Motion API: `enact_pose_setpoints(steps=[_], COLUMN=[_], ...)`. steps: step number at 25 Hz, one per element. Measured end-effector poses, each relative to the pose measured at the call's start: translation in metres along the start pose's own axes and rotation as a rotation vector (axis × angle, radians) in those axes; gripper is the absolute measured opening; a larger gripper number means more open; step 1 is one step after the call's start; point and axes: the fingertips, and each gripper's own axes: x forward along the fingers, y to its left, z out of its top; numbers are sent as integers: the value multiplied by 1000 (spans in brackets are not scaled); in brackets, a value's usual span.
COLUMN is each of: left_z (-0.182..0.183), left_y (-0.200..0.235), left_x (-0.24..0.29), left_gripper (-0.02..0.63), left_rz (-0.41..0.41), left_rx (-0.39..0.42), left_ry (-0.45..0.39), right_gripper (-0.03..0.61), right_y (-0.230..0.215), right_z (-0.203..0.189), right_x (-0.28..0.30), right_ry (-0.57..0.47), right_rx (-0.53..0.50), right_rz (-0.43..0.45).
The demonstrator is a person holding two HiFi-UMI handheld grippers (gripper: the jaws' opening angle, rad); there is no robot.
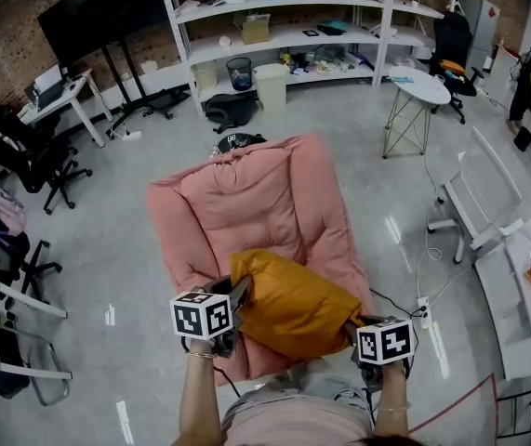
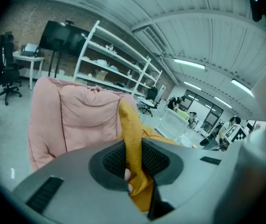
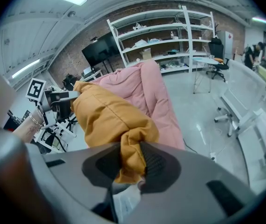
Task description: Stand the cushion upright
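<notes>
Cushion [image 1: 288, 305] lies over the pink lounger's [image 1: 246, 203] front edge, left tool [image 2: 133, 160] and right tool [image 3: 130, 161] each clenched on a near corner. It is gripped but not yet upright, so propping it against the backrest seems left.

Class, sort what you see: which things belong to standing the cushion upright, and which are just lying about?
In the job: orange cushion, pink lounger, left gripper, right gripper, both clamped on it.
Just about: white shelves, white bin, round table, office chair.
</notes>
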Motion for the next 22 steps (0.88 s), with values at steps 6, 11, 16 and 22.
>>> enact_pose_setpoints(steps=[6, 11, 16, 22], left_z=[11, 21, 30, 40], left_y=[6, 9, 14, 27], left_x=[2, 3, 4, 0], left_gripper=[67, 67, 67, 67], left_rz=[62, 101, 143, 198], left_rx=[-4, -10, -9, -23], left_ry=[-18, -34, -45, -81], right_gripper=[108, 109, 108, 107], right_y=[-10, -17, -24, -21], right_z=[26, 48, 71, 99], right_x=[3, 3, 6, 14], right_ry=[-28, -65, -107, -142], right_rx=[-14, -11, 5, -13], right_rz=[16, 21, 23, 47])
